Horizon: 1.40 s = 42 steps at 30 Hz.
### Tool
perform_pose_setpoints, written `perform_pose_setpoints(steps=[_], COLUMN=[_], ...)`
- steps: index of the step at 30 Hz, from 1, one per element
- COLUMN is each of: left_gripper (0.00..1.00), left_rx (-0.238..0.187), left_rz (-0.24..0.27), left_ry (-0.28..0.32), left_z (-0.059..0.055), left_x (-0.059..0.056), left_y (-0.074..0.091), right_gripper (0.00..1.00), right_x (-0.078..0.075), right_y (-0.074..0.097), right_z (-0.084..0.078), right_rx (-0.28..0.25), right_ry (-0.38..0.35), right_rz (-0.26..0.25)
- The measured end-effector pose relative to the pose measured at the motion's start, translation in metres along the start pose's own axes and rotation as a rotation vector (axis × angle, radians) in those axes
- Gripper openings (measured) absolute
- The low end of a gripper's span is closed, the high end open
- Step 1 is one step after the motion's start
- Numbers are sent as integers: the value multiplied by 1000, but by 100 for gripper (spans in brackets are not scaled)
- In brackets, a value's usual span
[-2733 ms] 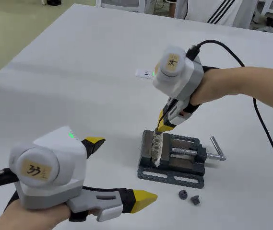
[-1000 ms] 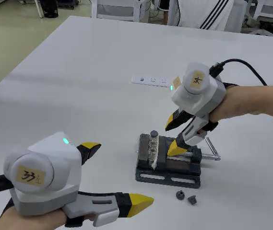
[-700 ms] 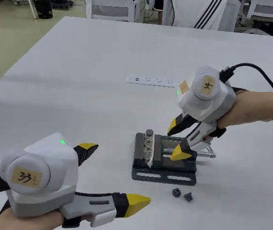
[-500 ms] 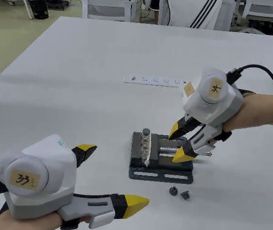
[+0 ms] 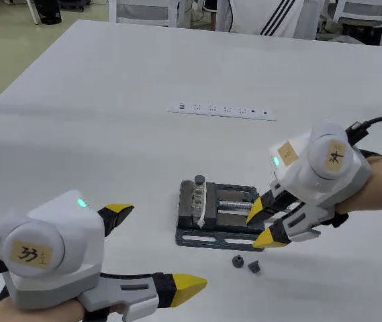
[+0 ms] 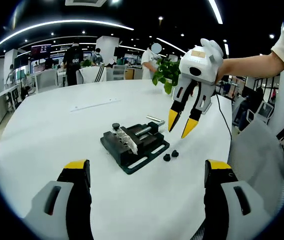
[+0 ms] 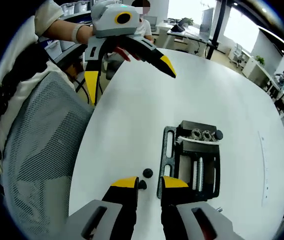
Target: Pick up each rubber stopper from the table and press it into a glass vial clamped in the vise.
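A black vise [image 5: 225,230] clamps a row of glass vials [image 5: 198,198]; the far vial carries a dark stopper [image 5: 199,180]. Two loose dark rubber stoppers [image 5: 238,261] [image 5: 254,267] lie on the table just in front of the vise. My right gripper [image 5: 260,227] hovers at the vise's near right corner, above those stoppers, open and holding nothing. In the right gripper view its jaws frame one stopper [image 7: 142,184], with the other stopper [image 7: 147,173] just beyond. My left gripper [image 5: 157,248] is wide open at the near left, well apart from the vise [image 6: 134,142].
A white power strip [image 5: 221,111] lies farther back on the white table [image 5: 110,121]. A mesh chair [image 7: 37,165] stands beside the table. Chairs and a seated person are at the far edge.
My right gripper let go of the stopper left on the far vial, opened, and drew back right and down to the vise's near corner. The left gripper barely moved.
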<state>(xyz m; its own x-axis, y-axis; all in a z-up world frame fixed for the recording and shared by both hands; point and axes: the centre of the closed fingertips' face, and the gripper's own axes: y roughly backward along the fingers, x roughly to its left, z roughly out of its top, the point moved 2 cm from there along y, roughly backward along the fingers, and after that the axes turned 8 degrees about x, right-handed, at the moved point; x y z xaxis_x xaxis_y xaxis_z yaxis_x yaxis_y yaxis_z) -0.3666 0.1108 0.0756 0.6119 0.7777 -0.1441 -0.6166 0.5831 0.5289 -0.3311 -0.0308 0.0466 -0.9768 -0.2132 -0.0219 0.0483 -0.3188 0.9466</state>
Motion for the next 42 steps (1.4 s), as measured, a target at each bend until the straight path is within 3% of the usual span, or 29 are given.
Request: perform_pose_setpoints(steps=[8,14,17,28,42], left_gripper=[94,94,94,94,93], left_rx=[5,7,11,18,24], left_rz=[-3,-9,-10,-7,-4], left_ry=[9,11,10,19,30], left_z=[-4,-5,-7,-10,-14], left_x=[-3,-5,-5,-3,-3], left_y=[0,-1,-1,-1,0], right_gripper=[10,8,4,4,0], right_x=[16,15,13,13,10], right_y=[-14,-25,-27,-37,-46], right_z=[-17,-26,-27,-23,-28], right_rx=[2,7,12,37,60], right_ry=[-111,-120,-42,56,84], right_rz=[29,11,-3,5,24])
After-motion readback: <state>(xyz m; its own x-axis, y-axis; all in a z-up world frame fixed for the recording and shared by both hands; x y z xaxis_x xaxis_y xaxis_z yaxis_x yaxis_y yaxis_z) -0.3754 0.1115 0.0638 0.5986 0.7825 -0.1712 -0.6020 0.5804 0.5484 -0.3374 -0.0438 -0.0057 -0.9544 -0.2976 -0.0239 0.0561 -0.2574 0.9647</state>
